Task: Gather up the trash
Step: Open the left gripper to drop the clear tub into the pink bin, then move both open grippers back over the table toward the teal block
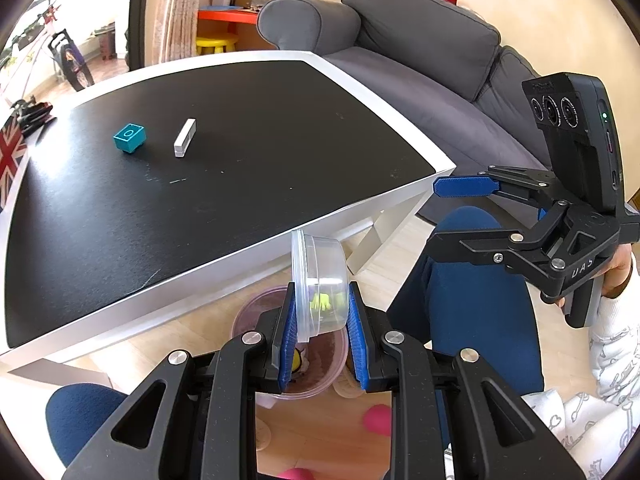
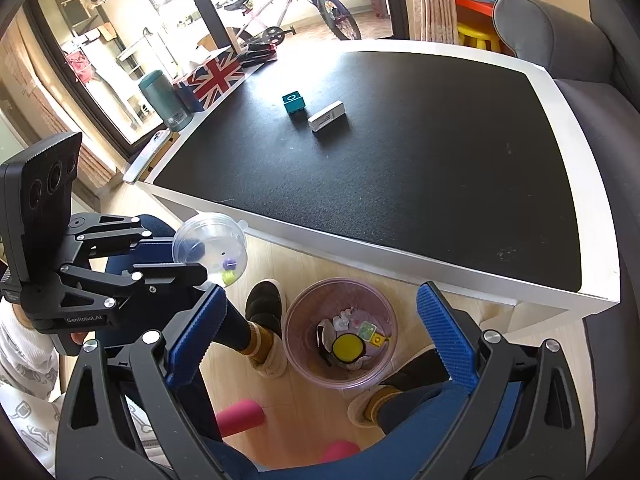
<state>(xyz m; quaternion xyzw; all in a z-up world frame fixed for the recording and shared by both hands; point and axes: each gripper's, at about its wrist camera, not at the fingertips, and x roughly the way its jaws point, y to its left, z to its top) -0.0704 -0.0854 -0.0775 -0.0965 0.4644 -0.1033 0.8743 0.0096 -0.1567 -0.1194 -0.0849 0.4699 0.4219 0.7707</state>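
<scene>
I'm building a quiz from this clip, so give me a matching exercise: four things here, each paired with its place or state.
Things:
1. clear container
2. teal block
3. pink bin
4. right gripper

Places or states:
A. on the floor beside the table
B. open, holding nothing
C. clamped in the left gripper
D. on the black tabletop

Pairs: 1-C, 2-D, 3-A, 4-B
</scene>
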